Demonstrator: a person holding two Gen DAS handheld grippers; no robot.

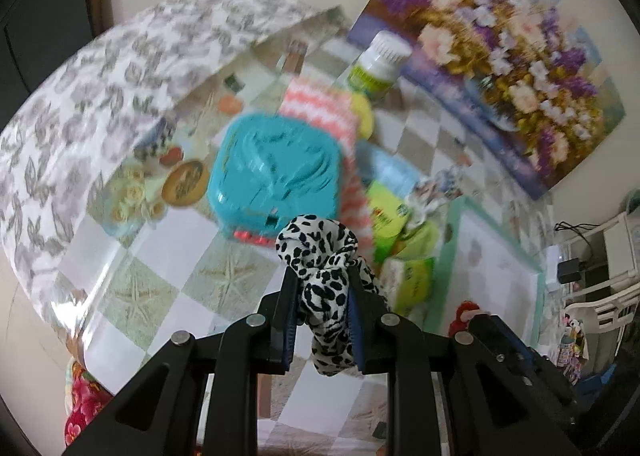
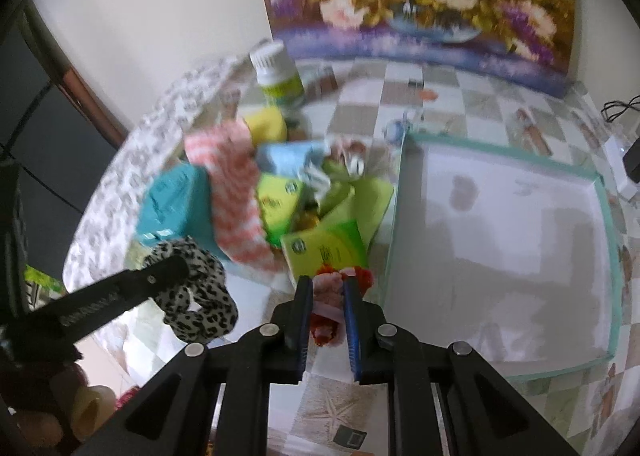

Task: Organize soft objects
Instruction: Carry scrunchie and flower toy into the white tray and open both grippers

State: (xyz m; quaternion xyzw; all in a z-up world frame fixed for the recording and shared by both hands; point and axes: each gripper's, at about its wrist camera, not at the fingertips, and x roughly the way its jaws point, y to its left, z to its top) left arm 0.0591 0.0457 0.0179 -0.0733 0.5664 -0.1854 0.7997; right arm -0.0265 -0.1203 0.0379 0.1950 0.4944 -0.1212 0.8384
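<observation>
- Left gripper (image 1: 325, 296): jaws nearly closed, pinching a black-and-white leopard-print fabric scrunchie (image 1: 326, 256) held clear of the checked tabletop (image 1: 160, 288); most of the loop hangs outside the pads, so a jolt could slip it free
- Right gripper (image 2: 328, 296): jaws narrow, clamped on a small red-and-pink soft plush item (image 2: 329, 296), identity unclear through blur
- Green-rimmed white shallow tray (image 2: 500, 216) lies empty, just right of the pile; judged the destination
- Risk: dangling fabric snagging the green cartons (image 2: 320, 248) or teal plastic box (image 1: 276, 168) nearby
- Risk: the two grippers, close together, colliding on one approach
</observation>
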